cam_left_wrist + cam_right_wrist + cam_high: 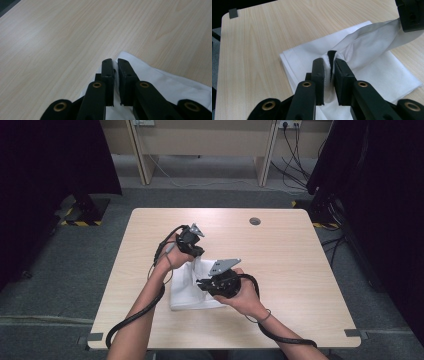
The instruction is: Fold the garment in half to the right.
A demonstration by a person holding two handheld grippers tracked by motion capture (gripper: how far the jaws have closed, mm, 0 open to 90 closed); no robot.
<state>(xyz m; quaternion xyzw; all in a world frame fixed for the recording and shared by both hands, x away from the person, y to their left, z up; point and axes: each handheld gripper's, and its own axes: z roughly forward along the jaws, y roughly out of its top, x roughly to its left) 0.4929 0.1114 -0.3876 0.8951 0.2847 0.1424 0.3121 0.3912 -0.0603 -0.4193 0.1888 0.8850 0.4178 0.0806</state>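
A white folded cloth (187, 292) lies on the wooden table (290, 270), near its front middle. My left gripper (194, 254) is shut on the cloth's far edge; in the left gripper view the white cloth (160, 80) is pinched between the jaws of my left gripper (115, 62). My right gripper (202, 283) is shut on a raised fold of the cloth's top layer, and the right gripper view has white fabric (367, 45) bunched between the jaws of my right gripper (329, 61). A lifted strip of cloth stretches between the two grippers, with the left gripper (410, 15) at its far end.
A round cable hole (255, 221) sits near the table's far edge. Black cables (135, 315) trail from both grippers over the table's front. Bare wood lies left and right of the cloth. Desk legs and wall cables stand beyond the table.
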